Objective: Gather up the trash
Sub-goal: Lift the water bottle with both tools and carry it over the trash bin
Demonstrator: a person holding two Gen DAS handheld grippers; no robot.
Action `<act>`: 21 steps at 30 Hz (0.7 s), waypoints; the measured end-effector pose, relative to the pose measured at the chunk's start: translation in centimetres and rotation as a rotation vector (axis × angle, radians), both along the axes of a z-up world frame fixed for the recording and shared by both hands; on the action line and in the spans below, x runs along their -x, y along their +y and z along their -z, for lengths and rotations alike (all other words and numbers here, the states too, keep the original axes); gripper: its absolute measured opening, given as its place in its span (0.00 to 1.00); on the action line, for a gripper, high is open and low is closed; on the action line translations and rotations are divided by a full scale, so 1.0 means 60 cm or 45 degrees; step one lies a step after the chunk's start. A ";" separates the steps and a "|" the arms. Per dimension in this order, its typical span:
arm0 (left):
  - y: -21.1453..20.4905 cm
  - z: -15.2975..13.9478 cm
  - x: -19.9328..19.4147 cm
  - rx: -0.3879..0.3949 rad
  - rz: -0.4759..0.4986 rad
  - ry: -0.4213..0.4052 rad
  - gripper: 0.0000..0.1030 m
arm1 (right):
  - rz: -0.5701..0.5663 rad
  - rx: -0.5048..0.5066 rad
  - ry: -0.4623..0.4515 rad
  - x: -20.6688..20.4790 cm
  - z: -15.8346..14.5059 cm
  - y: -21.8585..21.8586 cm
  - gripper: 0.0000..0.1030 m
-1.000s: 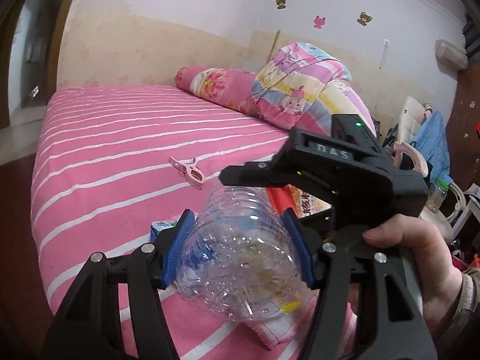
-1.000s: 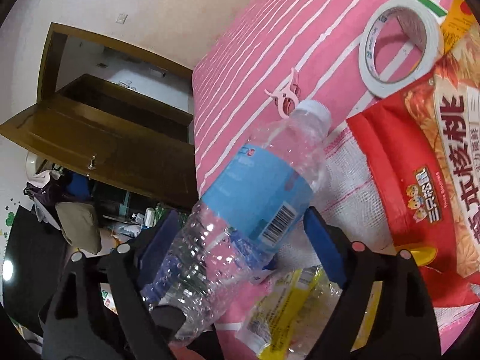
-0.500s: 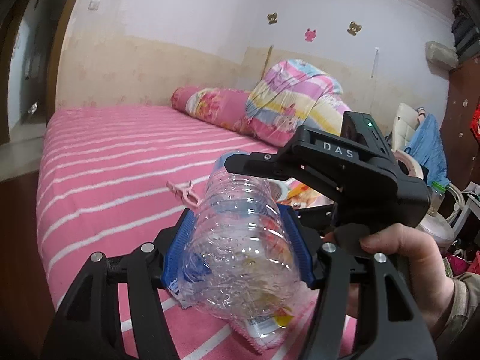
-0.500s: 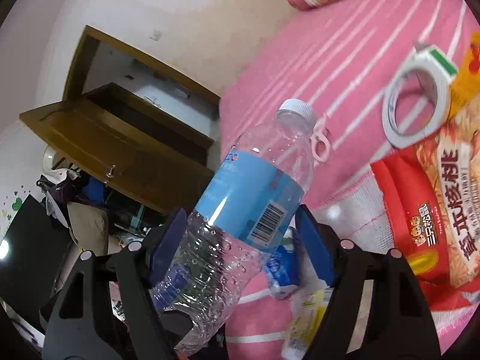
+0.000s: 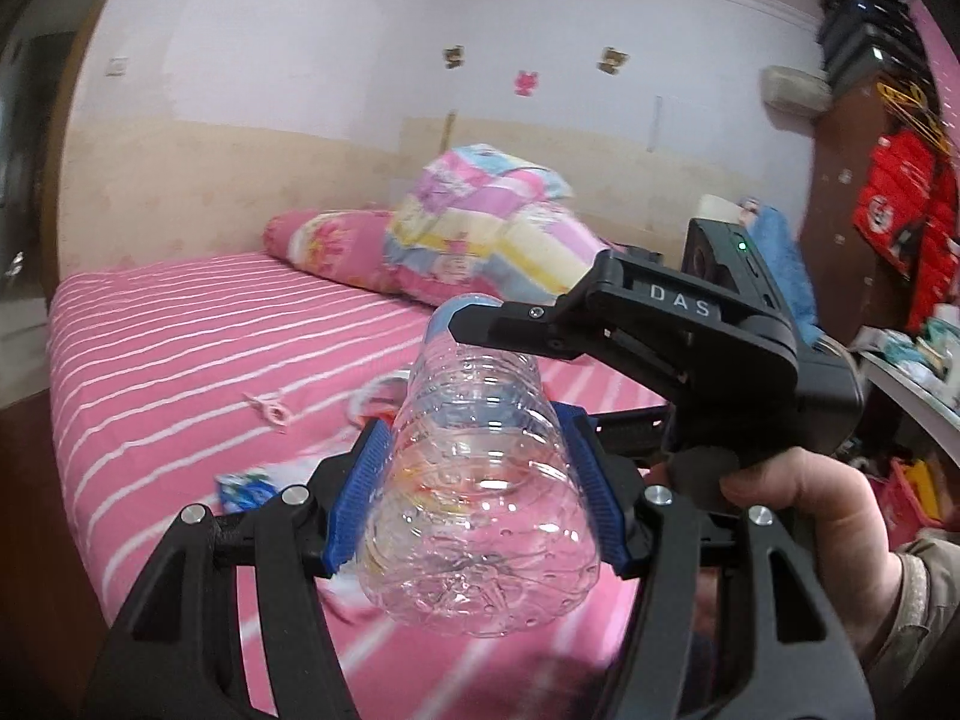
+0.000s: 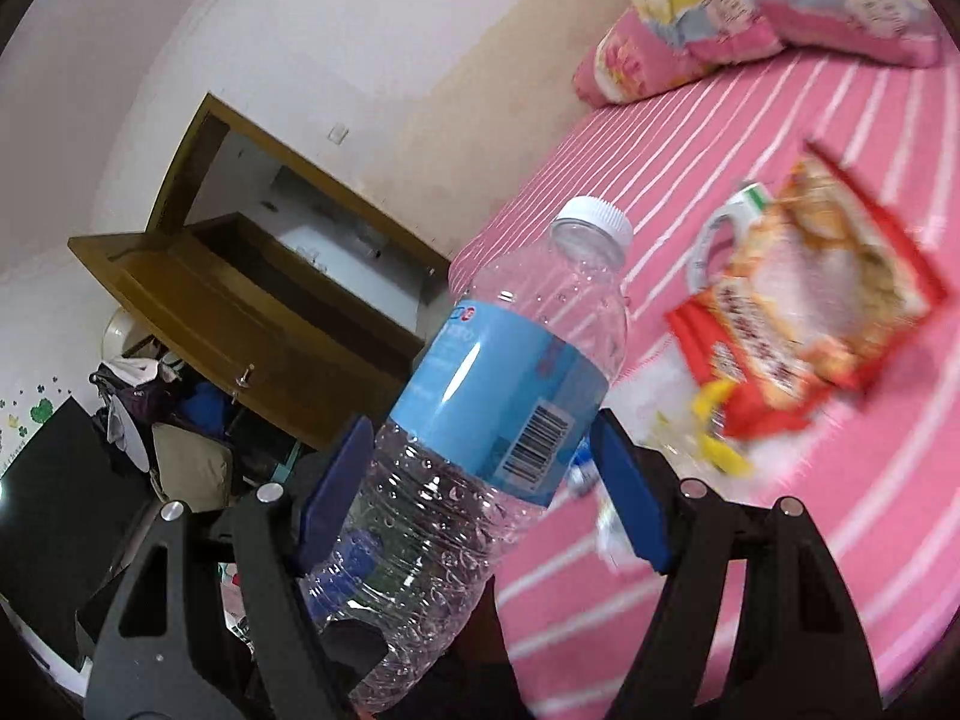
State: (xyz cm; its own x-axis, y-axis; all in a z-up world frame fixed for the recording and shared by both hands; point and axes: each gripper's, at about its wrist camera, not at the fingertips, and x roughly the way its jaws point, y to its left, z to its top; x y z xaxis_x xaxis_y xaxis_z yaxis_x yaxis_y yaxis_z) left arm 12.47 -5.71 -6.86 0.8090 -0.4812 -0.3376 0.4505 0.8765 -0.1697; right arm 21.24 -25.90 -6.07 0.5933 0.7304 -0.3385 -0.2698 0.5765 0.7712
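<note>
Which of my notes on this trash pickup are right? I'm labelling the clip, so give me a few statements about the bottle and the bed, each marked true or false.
1. The bottle has a white cap on it. True.
2. The bottle's label is green. False: it is light blue, with a barcode.
3. The blue pads of the left tongs press on either side of the bottle near its base. True.
4. The red snack bag is held in the tongs. False: it lies loose on the pink striped bed.
</note>
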 end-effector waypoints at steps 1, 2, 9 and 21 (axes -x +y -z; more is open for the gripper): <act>-0.018 -0.006 0.017 -0.004 0.029 0.001 0.57 | 0.020 -0.001 -0.002 0.023 -0.007 -0.017 0.72; -0.030 -0.010 0.028 -0.005 0.049 0.003 0.57 | 0.044 0.001 -0.006 0.047 -0.014 -0.037 0.72; -0.144 -0.013 0.101 -0.050 0.234 0.032 0.57 | 0.204 -0.014 0.005 0.174 -0.022 -0.157 0.72; -0.390 0.087 0.145 -0.315 0.624 0.328 0.57 | 0.558 -0.261 0.281 0.363 0.149 -0.417 0.72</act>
